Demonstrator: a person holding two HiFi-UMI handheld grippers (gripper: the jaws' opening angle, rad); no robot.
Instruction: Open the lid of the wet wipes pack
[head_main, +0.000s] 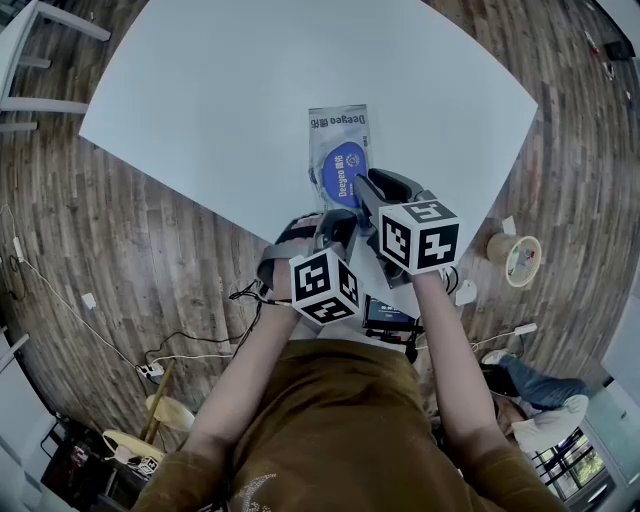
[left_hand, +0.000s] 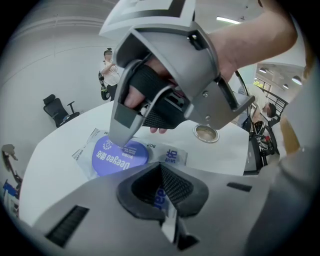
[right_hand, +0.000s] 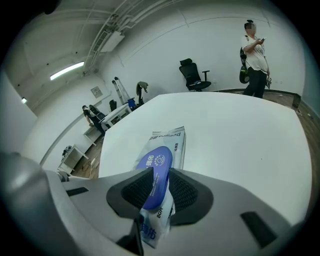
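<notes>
A: Checking grips. The wet wipes pack (head_main: 338, 125) lies flat, the white table (head_main: 220, 90) under it, its far end pointing away from the person. The left gripper (left_hand: 162, 192) sits at the pack's near end, jaws closed down on the wrapper there. Print shows between the pads.

B: And the other one?

A: The right gripper (right_hand: 156, 187) is over the pack's middle, jaws drawn narrow, with the near rim of the blue lid (right_hand: 156, 165) pinched between them. In the left gripper view, one of its fingers (left_hand: 122, 117) touches the top of the lid. Can't tell whether the lid has come off its seat yet.

B: So the step, as I read it, is the lift itself. How to do it cleanly?

A: My judgement is that the left side acts as the anchor. Hold the pack's near end down flat, so the whole pack doesn't ride up with the lid. The right side raises the rim and swings it toward the pack's far end, following the hinge. I take the hinge to be on the lid's far side, but that is not confirmed from here.

B: Risks?

A: The rim is thin, smooth plastic, so the pinch may slip if pulled straight up fast. The soft wrapper may buckle under the left jaws. Use a slow arc and a firm pinch, and stop once the lid stands open over the pack.
</notes>
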